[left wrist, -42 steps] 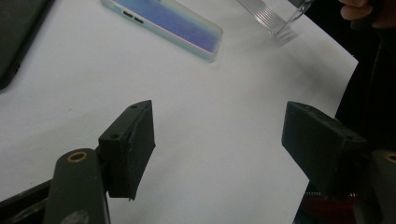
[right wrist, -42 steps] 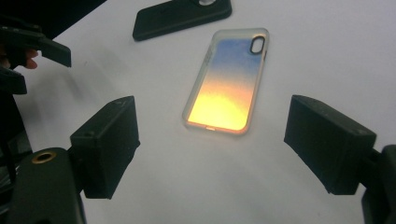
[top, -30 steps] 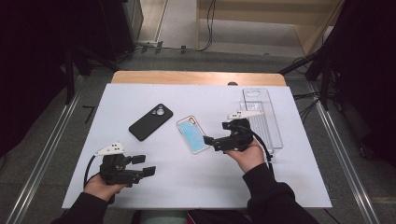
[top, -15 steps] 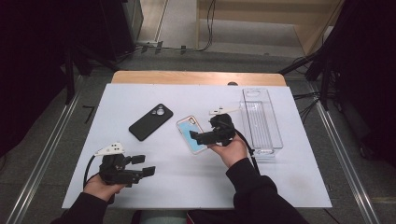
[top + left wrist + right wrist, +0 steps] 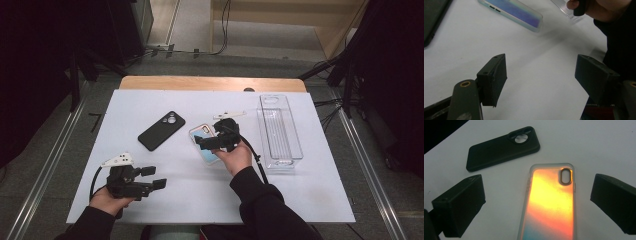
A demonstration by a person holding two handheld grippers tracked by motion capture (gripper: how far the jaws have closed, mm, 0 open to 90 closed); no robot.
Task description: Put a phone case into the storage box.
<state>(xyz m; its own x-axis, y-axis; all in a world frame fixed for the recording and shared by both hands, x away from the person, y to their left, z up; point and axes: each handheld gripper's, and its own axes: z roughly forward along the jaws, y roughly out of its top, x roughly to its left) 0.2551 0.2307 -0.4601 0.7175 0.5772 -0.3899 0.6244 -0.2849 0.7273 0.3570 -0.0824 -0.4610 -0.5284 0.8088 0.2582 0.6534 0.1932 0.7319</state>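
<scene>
Right gripper view looks straight down on the iridescent phone case, which lies flat on the white table between the two black jaws; the jaws stand spread wide on either side of it with bare table showing at each edge, so nothing is grasped yet. In the high view the right gripper hovers over that same case near the middle of the table, with the black phone case just to its left and the clear plastic tray off to the right, apparently holding nothing. The left gripper rests low at the near left corner, its jaws released and parted over bare table. By my reading the work is at its start: the approach is made, while the closing, the lift and wherever the case is meant to go, possibly the tray, all remain. Compared with a second earlier, the right hand has travelled leftward from beside the tray to above the case and dipped slightly; the left hand and both cases lie as they did
</scene>
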